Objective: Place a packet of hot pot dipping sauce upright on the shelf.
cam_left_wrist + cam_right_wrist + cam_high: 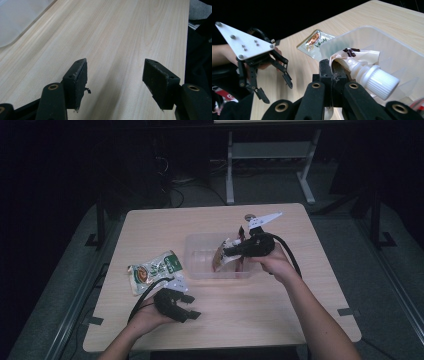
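A clear plastic bin [197,255] stands mid-table. My right gripper [228,253] hangs over its right half, shut on the top of a white and brown spouted pouch [220,259]. In the right gripper view the jaws [333,72] pinch the pouch [359,56] just beside its white screw cap [382,83], above the bin [387,37]. A green and white snack bag [152,270] lies flat left of the bin. My left gripper [189,307] sits low over the front left of the table, open and holding nothing; its pads [77,80] frame bare wood.
A red-edged item [242,265] rests in the bin's right end. A pale hazy shape [17,20] fills the upper left corner of the left gripper view. The table edge [187,50] runs close on that gripper's right. The table [280,315] is light wood.
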